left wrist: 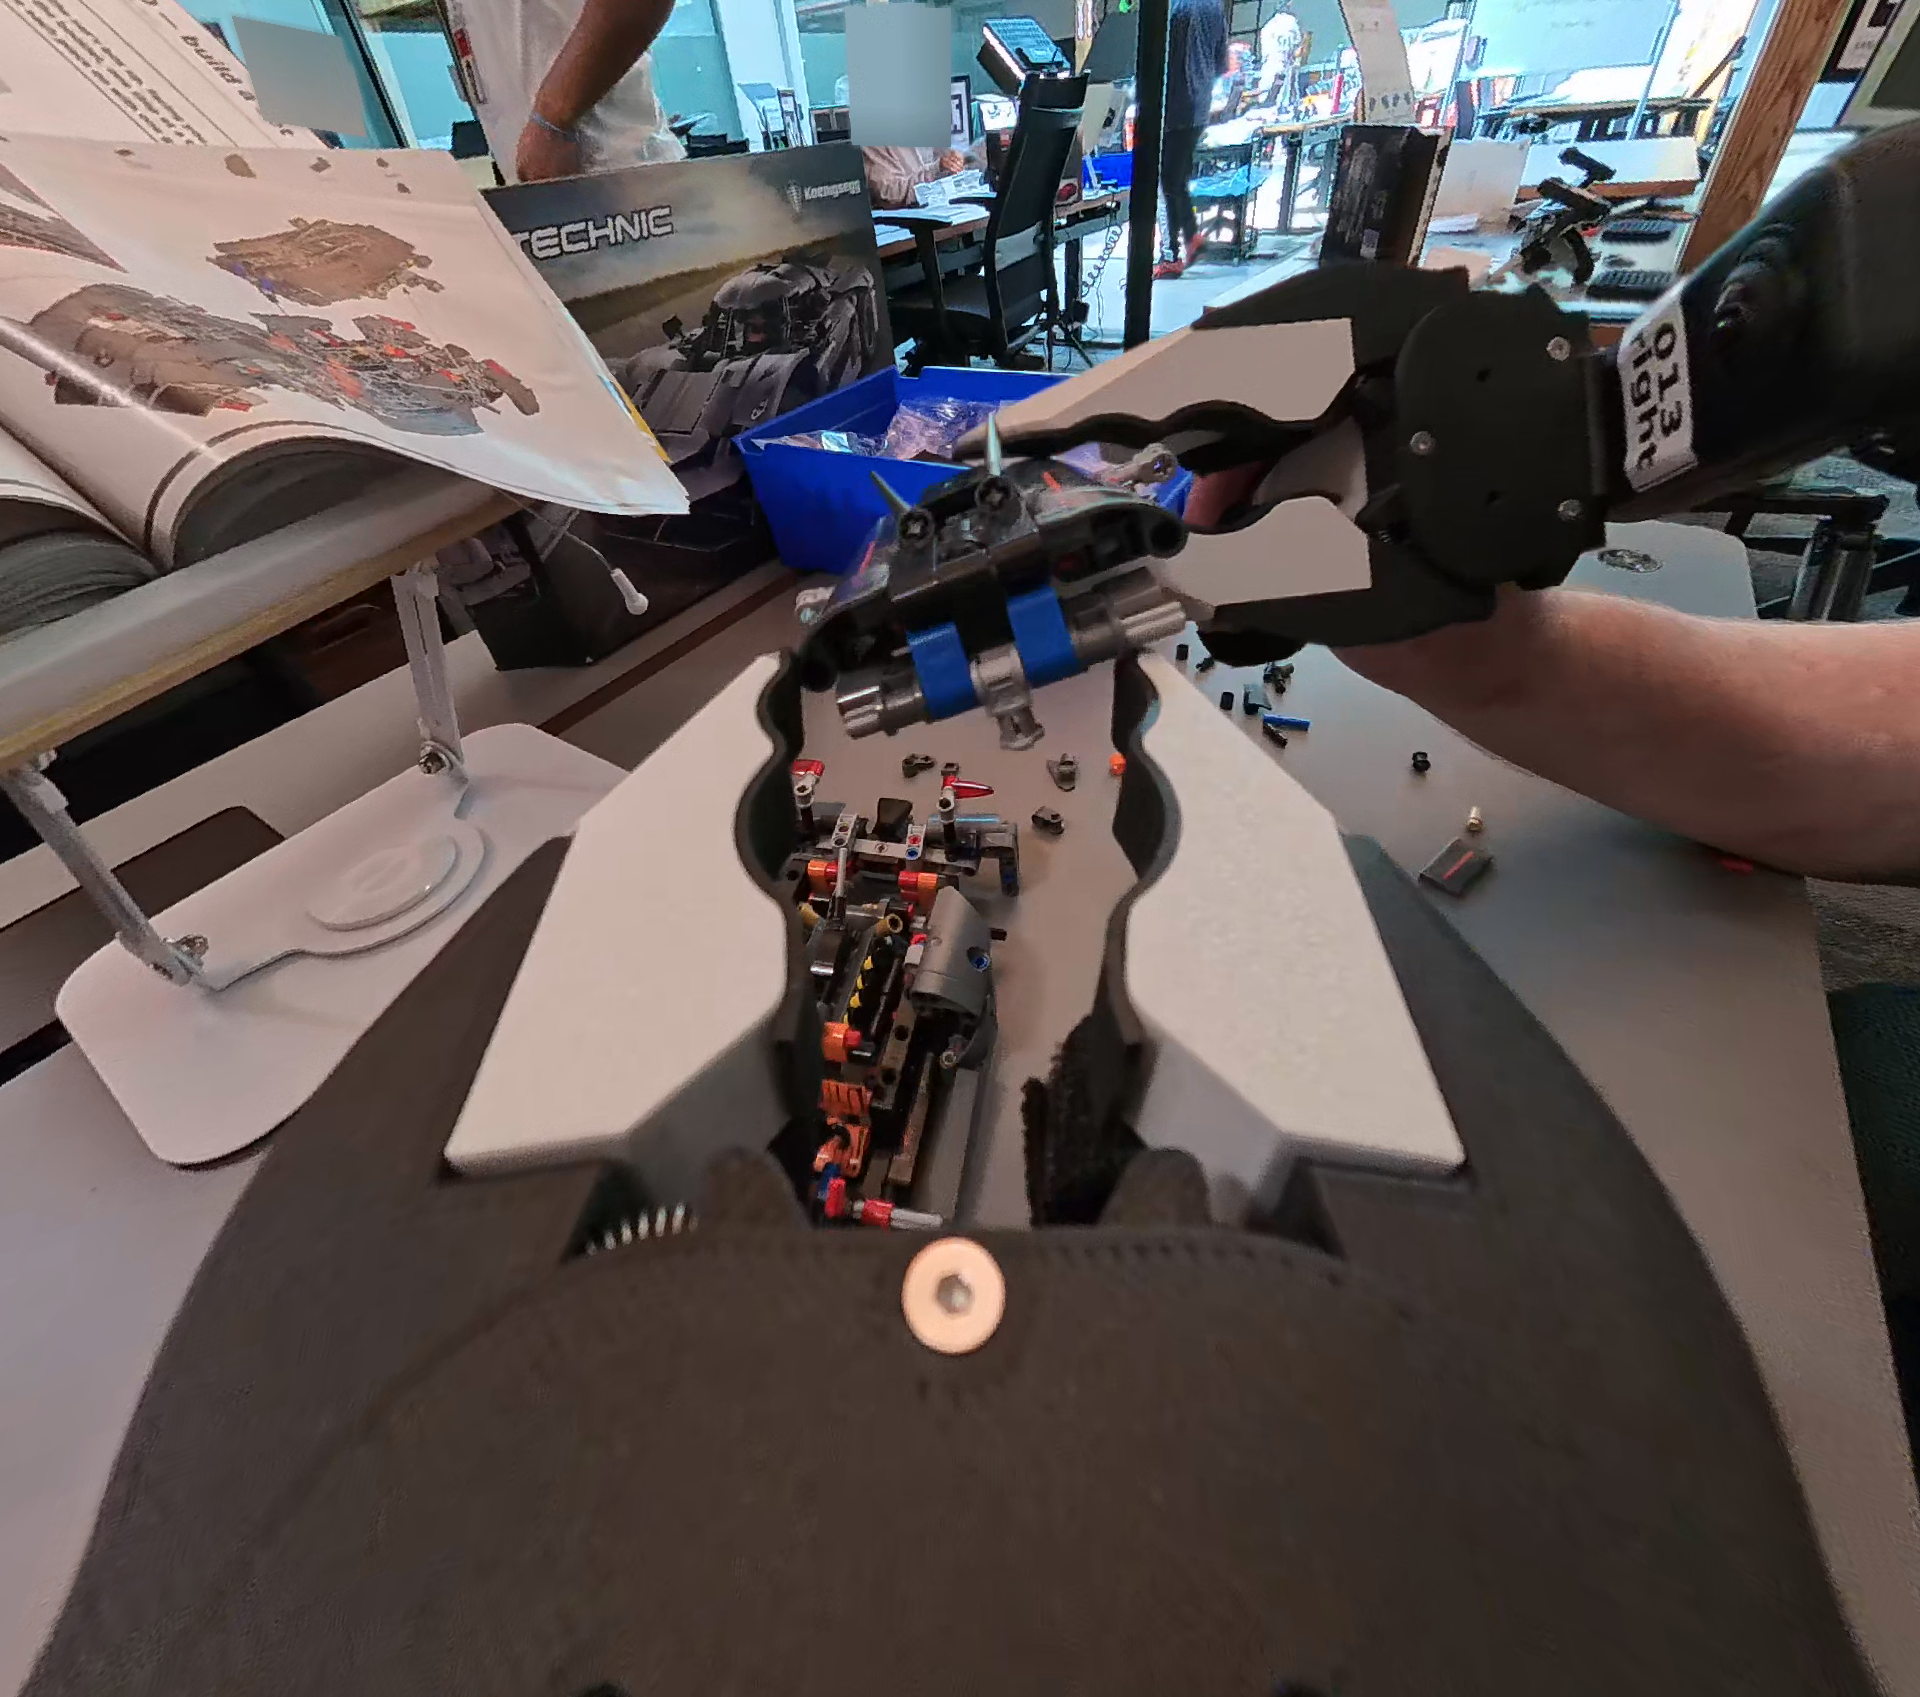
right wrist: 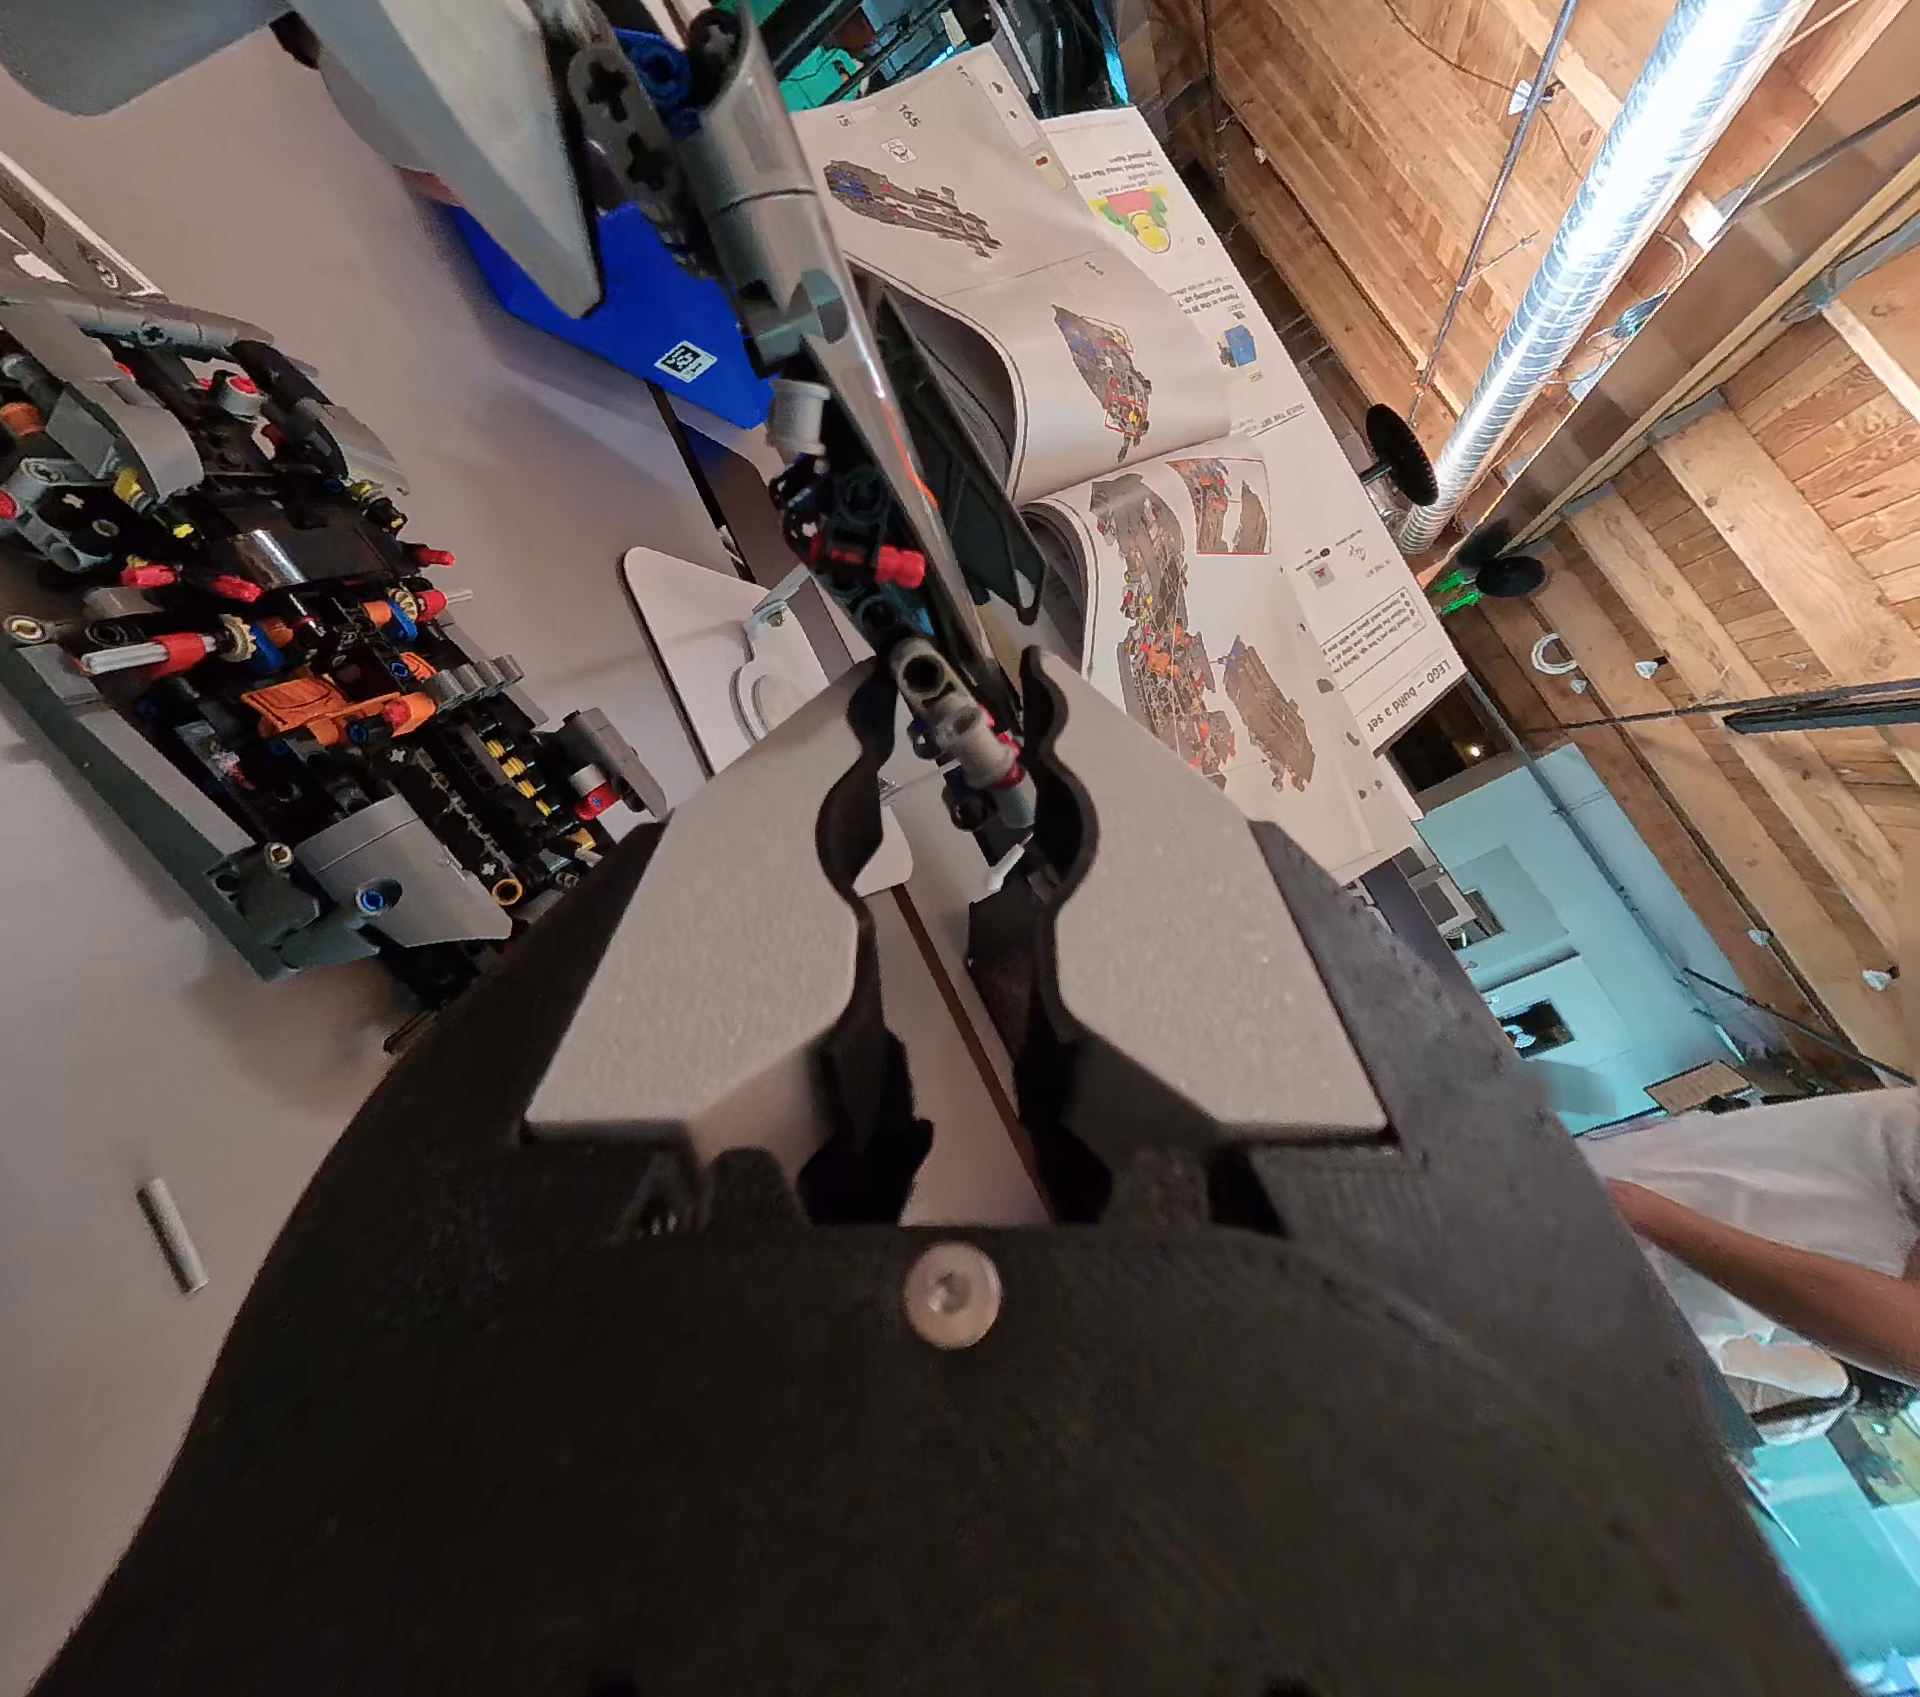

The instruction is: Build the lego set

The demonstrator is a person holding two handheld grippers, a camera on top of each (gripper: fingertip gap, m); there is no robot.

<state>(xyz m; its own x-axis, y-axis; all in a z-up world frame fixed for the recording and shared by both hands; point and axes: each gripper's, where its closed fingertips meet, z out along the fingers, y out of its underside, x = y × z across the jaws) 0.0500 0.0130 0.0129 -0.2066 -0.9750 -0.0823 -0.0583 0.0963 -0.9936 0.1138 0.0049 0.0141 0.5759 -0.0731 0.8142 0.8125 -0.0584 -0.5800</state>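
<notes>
Two tongs share one load: a dark sub-assembly (left wrist: 997, 577) with blue bands hangs in the air above the chassis (left wrist: 894, 951) that lies on the grey table (left wrist: 1558, 920). My left gripper (left wrist: 961, 671) pinches its near end between the tips, and my right gripper (left wrist: 1081, 504) closes on its far end from the side, so both are clamped on it. I judge it light but loosely knit: pins, axles and thin panels that could pop apart if squeezed hard or twisted between two holds. The stiff beams and the grey cylinders under the blue bands look like the safest places to take it, not the slender spikes on top. From the left wrist I see the whole piece from above, the loose small parts scattered beyond the chassis and the blue bin (left wrist: 821, 494) behind. From the right wrist I see the piece edge-on, my right gripper (right wrist: 956, 743) holding a grey connector end, and the chassis (right wrist: 270, 660) in fuller detail, with the instruction book (right wrist: 1143, 504) open beyond it.
</notes>
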